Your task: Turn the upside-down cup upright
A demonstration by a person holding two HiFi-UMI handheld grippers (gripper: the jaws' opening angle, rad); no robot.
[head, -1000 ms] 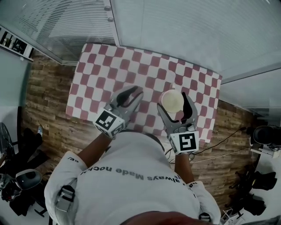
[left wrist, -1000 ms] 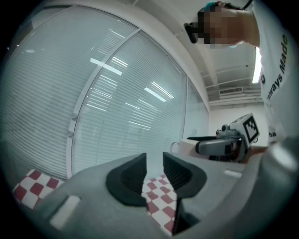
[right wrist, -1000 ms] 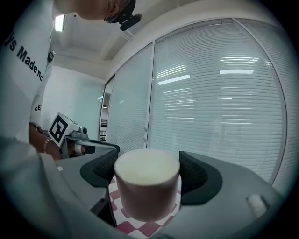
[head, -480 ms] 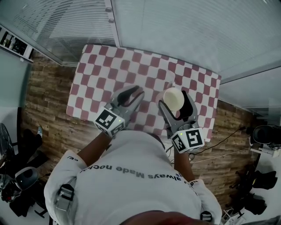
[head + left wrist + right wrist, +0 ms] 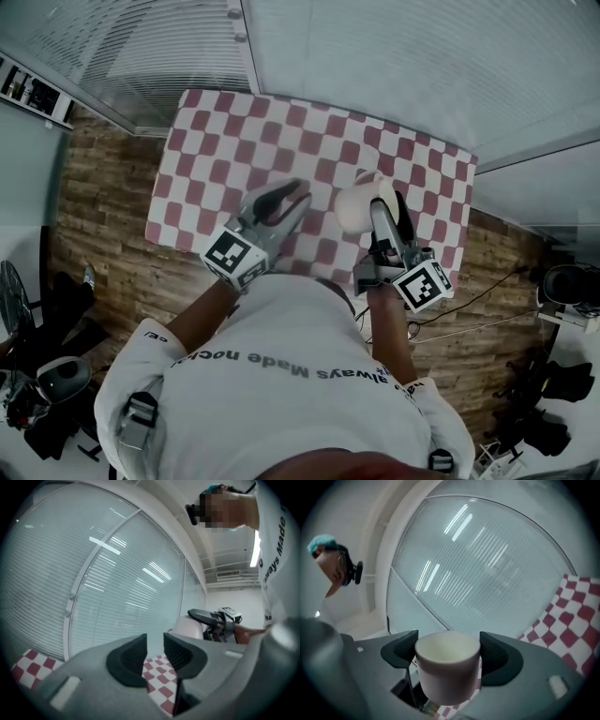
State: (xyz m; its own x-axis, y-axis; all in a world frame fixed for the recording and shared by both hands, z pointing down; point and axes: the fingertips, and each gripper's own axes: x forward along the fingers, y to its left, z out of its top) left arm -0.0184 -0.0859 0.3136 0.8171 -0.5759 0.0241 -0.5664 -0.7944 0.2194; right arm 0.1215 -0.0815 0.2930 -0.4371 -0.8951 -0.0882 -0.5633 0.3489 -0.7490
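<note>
The right tongs stand wide, their dark pads pressed on either side of a round white cup that looks like smooth ceramic. The cup sits tilted between them with its open mouth showing, over the red-and-white checked bench. The left tongs are closed on nothing, level, just left of the right tongs and the cup.

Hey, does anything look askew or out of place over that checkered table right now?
Only the cup: it is tilted sideways, neither upside down nor upright, gripped between the pads of the right hand-held gripper. Nothing looks spilled or damaged.
</note>
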